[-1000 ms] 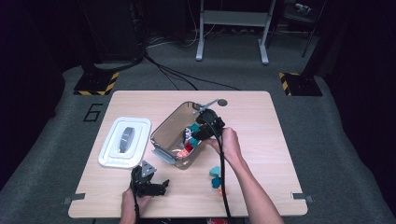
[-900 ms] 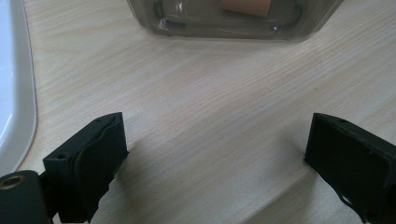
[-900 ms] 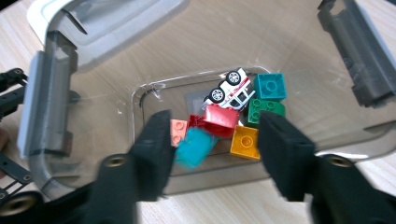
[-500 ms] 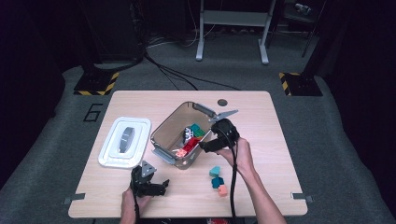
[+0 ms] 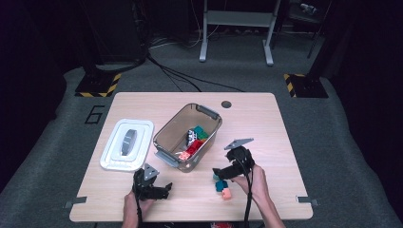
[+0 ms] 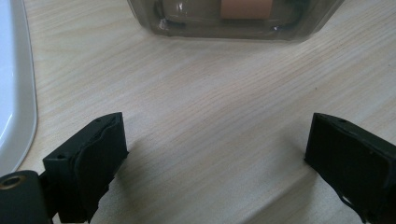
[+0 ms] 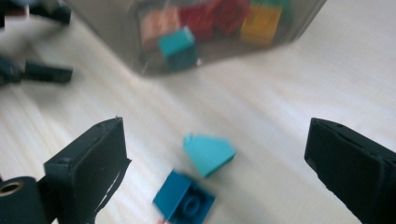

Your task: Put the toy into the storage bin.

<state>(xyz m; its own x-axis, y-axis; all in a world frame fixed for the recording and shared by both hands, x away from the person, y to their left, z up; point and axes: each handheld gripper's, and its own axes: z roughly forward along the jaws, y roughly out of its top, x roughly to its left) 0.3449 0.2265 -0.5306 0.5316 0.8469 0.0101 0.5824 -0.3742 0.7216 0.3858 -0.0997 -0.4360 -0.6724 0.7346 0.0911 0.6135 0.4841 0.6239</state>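
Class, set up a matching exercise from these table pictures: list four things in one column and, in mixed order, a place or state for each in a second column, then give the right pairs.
Things
1. white lid
2. clear bin
3. dark blue brick
4. left gripper

Places or states
A. lies on the table in front of the right gripper, beside a light teal piece
B. holds coloured bricks
C. lies flat on the table to the left of the bin
D. open over bare wood, nothing between the jaws

Pairs: 1-C, 2-B, 3-A, 4-D
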